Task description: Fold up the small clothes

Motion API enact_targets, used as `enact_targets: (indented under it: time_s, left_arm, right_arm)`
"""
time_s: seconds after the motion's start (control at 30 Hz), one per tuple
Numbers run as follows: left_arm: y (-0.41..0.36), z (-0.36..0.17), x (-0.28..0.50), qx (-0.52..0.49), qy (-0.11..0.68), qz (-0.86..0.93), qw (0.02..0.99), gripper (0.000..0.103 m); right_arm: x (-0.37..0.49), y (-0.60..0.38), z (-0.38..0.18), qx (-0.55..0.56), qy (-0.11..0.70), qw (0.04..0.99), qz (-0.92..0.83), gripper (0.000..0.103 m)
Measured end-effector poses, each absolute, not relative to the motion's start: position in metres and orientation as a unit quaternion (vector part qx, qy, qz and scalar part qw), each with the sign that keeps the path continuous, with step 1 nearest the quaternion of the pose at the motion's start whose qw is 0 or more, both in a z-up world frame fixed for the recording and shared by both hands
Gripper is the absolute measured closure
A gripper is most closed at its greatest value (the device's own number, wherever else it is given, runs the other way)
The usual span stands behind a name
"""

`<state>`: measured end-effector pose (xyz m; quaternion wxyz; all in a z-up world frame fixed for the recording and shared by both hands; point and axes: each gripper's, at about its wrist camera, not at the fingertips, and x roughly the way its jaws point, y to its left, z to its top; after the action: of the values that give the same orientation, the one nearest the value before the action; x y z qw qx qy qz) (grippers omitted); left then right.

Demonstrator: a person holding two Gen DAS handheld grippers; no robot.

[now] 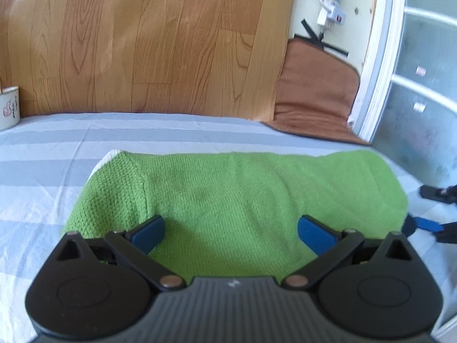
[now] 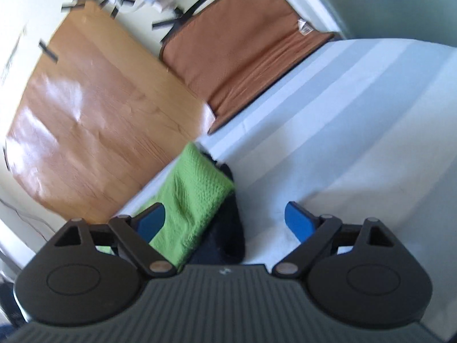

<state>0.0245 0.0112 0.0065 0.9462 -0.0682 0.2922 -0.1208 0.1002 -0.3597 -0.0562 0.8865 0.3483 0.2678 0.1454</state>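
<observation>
Nearest my left wrist camera, the left gripper [image 1: 230, 233] fills the bottom of the frame, its blue pads spread wide with nothing pinched; the green knit garment [image 1: 234, 200] lies across the centre just beyond and beneath the pads, which hover over its near edge. It rests flat on the striped bedsheet [image 1: 42, 171], running from lower left toward the right edge of the frame, already doubled over by the look of the rounded fold line at its left end, with a sliver of white showing at that upper left corner.

From the right wrist camera, tilted and motion-blurred, the right gripper [image 2: 225, 221] also stands wide apart and holds nothing. One end of the garment [image 2: 194, 197] sits left of centre between the pads, nearer the left pad, with something dark [image 2: 228, 234] under or beside it that I cannot identify. At the right edge of the left view I catch that gripper's blue fingertip [image 1: 425, 223] just off the garment's right end.

I judge this cloth light, soft and floppy, a loose textured knit that gives good friction against rubber pads but sags and stretches when lifted from one point. I would pinch both layers at an end corner, one gripper per corner, so the fold stays aligned. Catching only the top layer, or the sheet beneath, is the risk.

A cup [image 1: 8, 108] stands at far left, well apart.
</observation>
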Motion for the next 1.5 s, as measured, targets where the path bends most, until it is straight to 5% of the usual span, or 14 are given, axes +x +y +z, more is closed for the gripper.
enact_targets:
  time_s: [0.43, 0.53, 0.67, 0.7, 0.9, 1.13, 1.4, 1.5]
  left_arm:
    - [0.030, 0.006, 0.026, -0.128, 0.284, -0.150, 0.938, 0.000]
    - [0.031, 0.006, 0.027, -0.132, 0.283, -0.151, 0.938, 0.000]
    - [0.033, 0.007, 0.026, -0.140, 0.275, -0.153, 0.939, 0.001]
    - [0.036, 0.007, 0.025, -0.146, 0.270, -0.154, 0.939, 0.003]
    - [0.076, 0.017, 0.023, -0.233, 0.254, -0.168, 0.923, 0.021]
    - [0.166, 0.057, -0.005, -0.309, 0.159, -0.102, 0.932, 0.012]
    - [0.196, 0.052, -0.015, -0.299, 0.173, -0.059, 0.937, 0.009]
    - [0.189, 0.046, -0.003, -0.289, 0.198, -0.071, 0.934, 0.004]
  right_arm:
    - [0.110, -0.327, -0.053, 0.338, 0.274, 0.884, 0.173, 0.012]
    - [0.110, -0.324, -0.053, 0.324, 0.275, 0.892, 0.156, 0.026]
    - [0.111, -0.315, -0.053, 0.312, 0.302, 0.892, 0.127, 0.070]
    - [0.111, -0.312, -0.050, 0.313, 0.305, 0.891, 0.125, 0.073]
    - [0.097, -0.269, 0.015, 0.249, 0.248, 0.920, 0.172, 0.076]
    - [0.082, -0.129, 0.070, 0.103, 0.201, 0.918, 0.325, 0.086]
    - [0.099, -0.016, -0.014, 0.027, 0.304, 0.857, 0.415, 0.091]
    - [0.093, -0.030, -0.006, 0.030, 0.283, 0.845, 0.452, 0.075]
